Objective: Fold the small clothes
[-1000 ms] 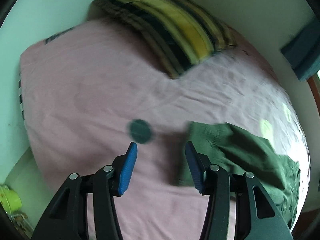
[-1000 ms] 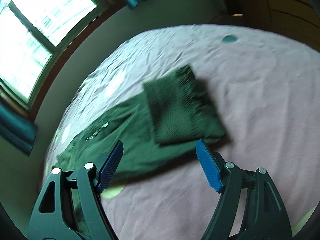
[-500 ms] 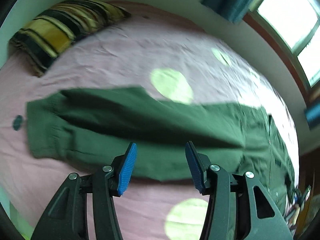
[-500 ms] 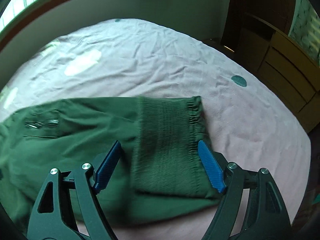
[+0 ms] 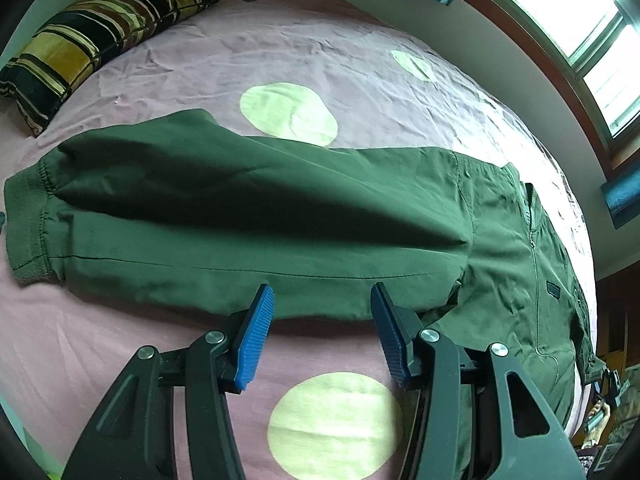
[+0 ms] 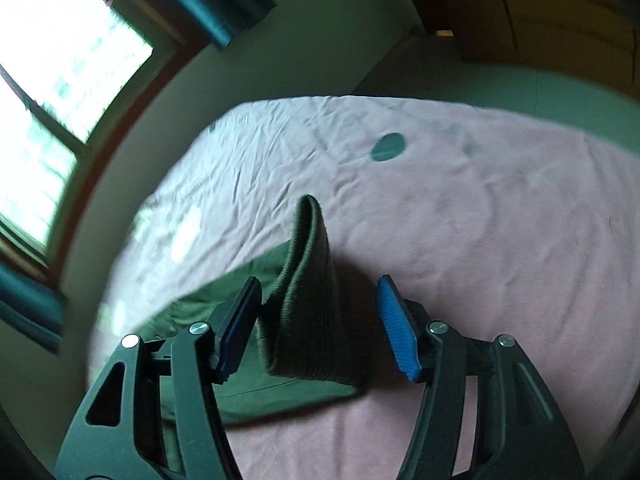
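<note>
Surroundings: a striped yellow-and-black pillow [image 5: 92, 36] lies at the far corner of the pink bedsheet with pale green dots [image 5: 328, 60]; window [image 6: 52, 92] beside the bed.
Garment: dark green jacket [image 5: 280, 216] lies along the sheet, ribbed cuff [image 6: 316, 320] raised.
Left gripper [image 5: 322, 330]: spread, at the jacket's near edge.
Right gripper [image 6: 318, 328]: spread, straddling the cuff.
Open room: bare sheet right of the cuff.

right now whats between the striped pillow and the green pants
Only bare pink bedsheet lies between the striped pillow and the green pants; the left wrist view shows it.
</note>
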